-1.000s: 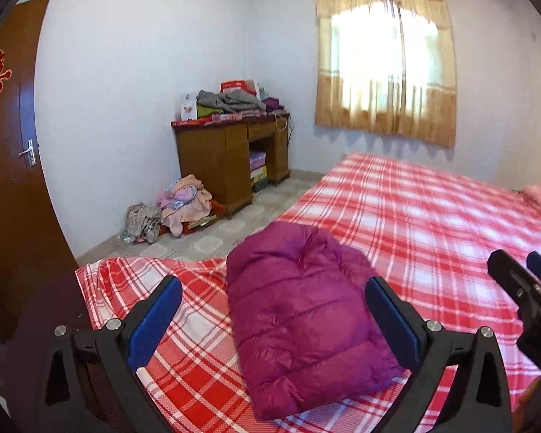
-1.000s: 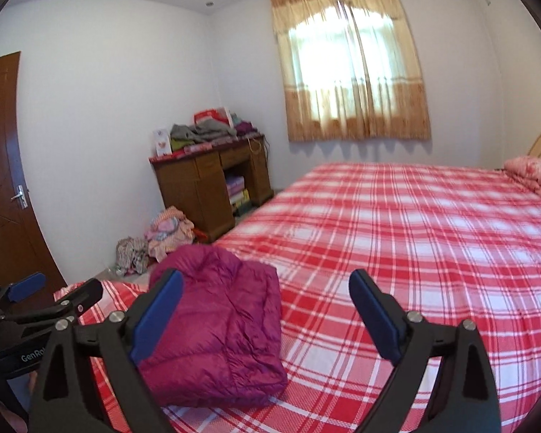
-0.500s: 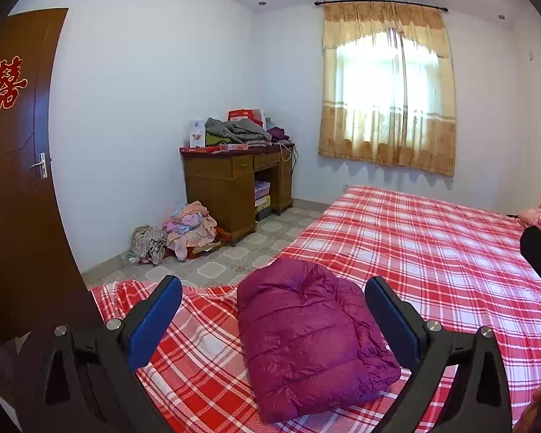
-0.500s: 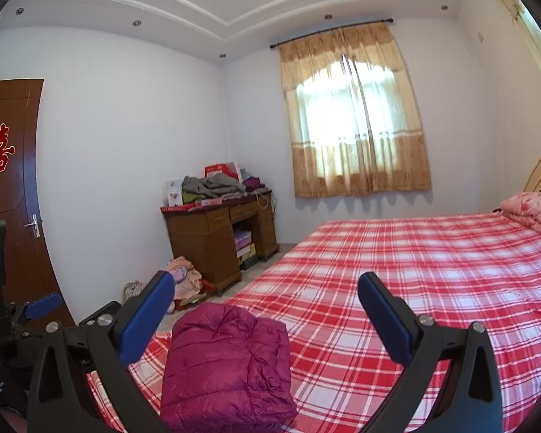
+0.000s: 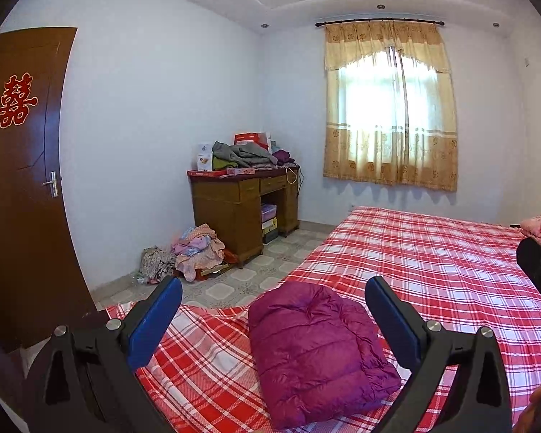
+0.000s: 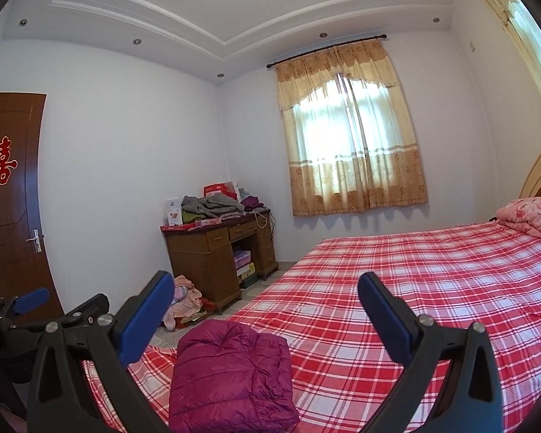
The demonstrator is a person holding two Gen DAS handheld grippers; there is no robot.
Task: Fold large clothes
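Note:
A magenta puffer jacket (image 5: 317,350) lies folded into a compact bundle on the red plaid bed (image 5: 432,252), close to the foot corner. My left gripper (image 5: 274,310) is open above and behind it, nothing between its blue pads. From the right wrist view the same jacket (image 6: 231,375) sits low between the wide-open fingers of my right gripper (image 6: 267,306), which holds nothing. The left gripper (image 6: 36,310) shows at that view's left edge, and the right gripper's tip (image 5: 537,270) at the left view's right edge.
A wooden desk (image 5: 241,205) piled with clothes and boxes stands by the far wall, with loose clothes (image 5: 194,249) heaped on the tiled floor beside it. A brown door (image 5: 21,180) is at left. A pink pillow (image 6: 530,216) lies at the bed's head, under a curtained window (image 5: 389,108).
Both grippers have risen and tilted up, so the jacket has dropped lower in both views and more wall and ceiling shows. The jacket itself has not moved.

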